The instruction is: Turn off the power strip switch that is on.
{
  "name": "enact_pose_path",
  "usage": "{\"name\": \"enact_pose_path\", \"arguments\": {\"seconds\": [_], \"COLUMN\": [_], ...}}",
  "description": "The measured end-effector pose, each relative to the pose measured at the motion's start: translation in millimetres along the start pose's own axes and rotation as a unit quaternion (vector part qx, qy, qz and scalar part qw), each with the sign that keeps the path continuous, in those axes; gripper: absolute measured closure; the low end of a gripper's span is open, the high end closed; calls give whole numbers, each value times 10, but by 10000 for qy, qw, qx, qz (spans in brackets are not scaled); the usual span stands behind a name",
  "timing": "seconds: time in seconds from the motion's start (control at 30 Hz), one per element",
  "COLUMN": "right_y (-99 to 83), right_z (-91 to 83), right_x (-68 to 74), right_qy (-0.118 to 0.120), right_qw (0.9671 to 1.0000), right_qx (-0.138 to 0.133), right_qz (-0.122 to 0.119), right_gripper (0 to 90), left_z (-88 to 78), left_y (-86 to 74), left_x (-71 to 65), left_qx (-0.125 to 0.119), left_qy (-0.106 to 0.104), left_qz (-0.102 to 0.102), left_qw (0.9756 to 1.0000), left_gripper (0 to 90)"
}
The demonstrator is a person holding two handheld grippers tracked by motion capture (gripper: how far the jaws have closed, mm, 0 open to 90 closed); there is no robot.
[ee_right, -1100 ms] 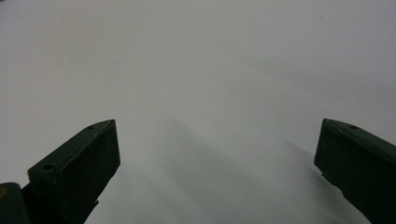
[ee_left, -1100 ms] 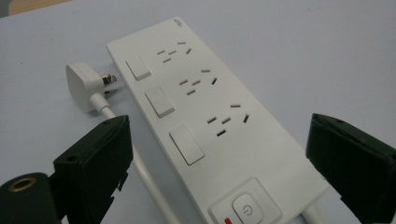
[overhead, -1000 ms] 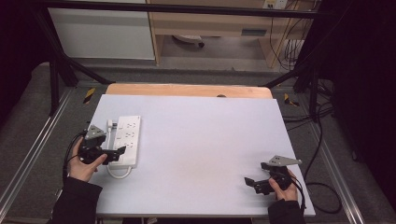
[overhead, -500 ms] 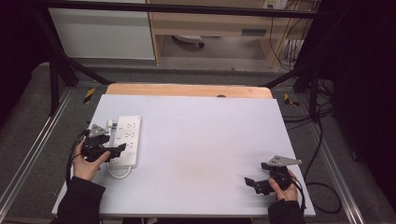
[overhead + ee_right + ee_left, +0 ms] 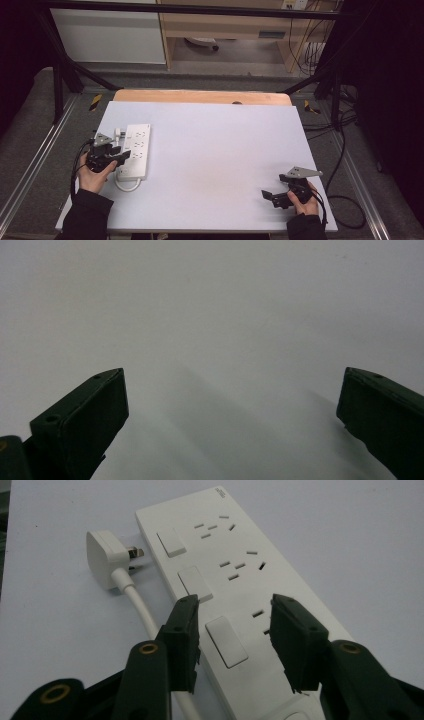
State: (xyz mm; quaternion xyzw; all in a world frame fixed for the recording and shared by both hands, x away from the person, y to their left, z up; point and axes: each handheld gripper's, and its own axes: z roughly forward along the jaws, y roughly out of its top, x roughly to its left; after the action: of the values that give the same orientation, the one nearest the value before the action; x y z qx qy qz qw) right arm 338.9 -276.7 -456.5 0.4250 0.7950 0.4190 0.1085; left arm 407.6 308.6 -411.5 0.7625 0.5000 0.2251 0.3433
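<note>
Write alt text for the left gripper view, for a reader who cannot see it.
The left gripper, its two black jaws open, hovers over the near end of a white rectangular plastic power strip with rocker switches and sockets. A white plastic plug on a white cable lies unplugged beside the strip on the pale table.

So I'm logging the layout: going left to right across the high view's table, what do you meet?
left gripper → power strip → bare white tabletop → right gripper
</note>
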Motion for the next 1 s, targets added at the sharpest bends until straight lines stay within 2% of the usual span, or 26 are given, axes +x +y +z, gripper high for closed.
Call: {"name": "enact_pose_path", "arguments": {"seconds": [0.27, 0.73, 1.0], "right_y": [0, 0, 0], "right_z": [3, 1, 1], "right_x": [1, -4, -3], "right_qy": [8, -1, 5], "right_qw": [10000, 10000, 10000], "right_qx": [21, -9, 6], "right_qz": [7, -12, -3], "right_gripper": [6, 6, 6], "left_z": [19, 58, 91], "left_y": [-11, -10, -9], "left_x": [14, 21, 19], "left_qx": [15, 48, 72], "left_qy": [26, 86, 111], "left_qz": [-14, -26, 5], "left_qw": [10000, 9999, 9999], "left_gripper": [713, 846, 886]}}
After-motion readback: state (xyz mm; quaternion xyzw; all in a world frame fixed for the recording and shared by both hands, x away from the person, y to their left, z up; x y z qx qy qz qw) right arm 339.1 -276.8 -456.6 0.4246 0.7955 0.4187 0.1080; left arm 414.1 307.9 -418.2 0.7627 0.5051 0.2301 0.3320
